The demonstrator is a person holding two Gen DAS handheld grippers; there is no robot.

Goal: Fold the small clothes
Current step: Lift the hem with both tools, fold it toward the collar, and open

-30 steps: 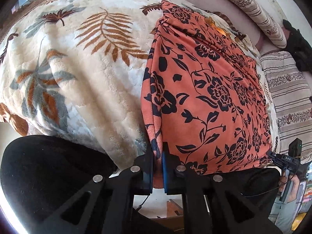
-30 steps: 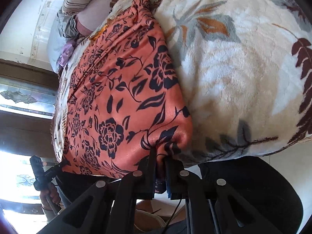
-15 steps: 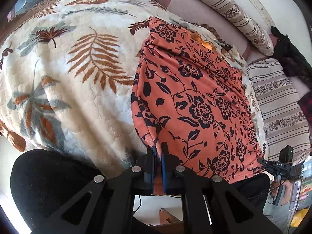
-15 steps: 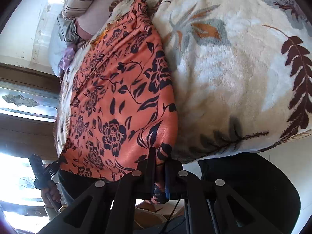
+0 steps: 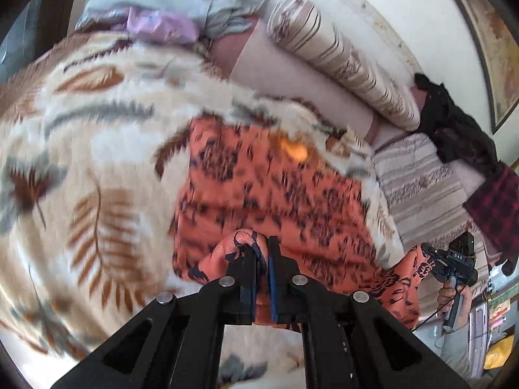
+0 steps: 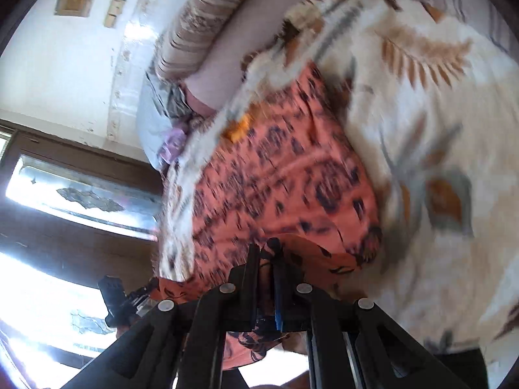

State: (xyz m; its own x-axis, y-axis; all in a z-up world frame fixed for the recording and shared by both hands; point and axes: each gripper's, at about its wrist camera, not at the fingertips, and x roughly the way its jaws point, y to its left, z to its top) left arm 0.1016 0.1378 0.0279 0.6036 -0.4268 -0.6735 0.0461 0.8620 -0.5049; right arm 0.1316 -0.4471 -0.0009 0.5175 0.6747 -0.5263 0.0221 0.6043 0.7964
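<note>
An orange garment with a black flower print [image 5: 269, 191] lies on a cream leaf-patterned blanket [image 5: 97, 162]; it also shows in the right wrist view [image 6: 279, 181]. My left gripper [image 5: 262, 249] is shut on the garment's near left corner, lifted and carried over the cloth. My right gripper [image 6: 266, 254] is shut on the near right corner, also raised, with the hem bunched between the pads. The right gripper also shows in the left wrist view [image 5: 454, 265] at the far right. Both views are motion-blurred.
A striped bolster [image 5: 340, 61] and a striped sheet [image 5: 421, 191] lie at the far right. Grey and lilac clothes [image 5: 181, 9] pile at the back, dark clothes [image 5: 460, 133] at the right. A window [image 6: 65, 194] is on the left in the right wrist view.
Both grippers have risen and swung forward over the bed, carrying the garment's near edge up and toward its far end. The near part of the cloth now lifts off the blanket.
</note>
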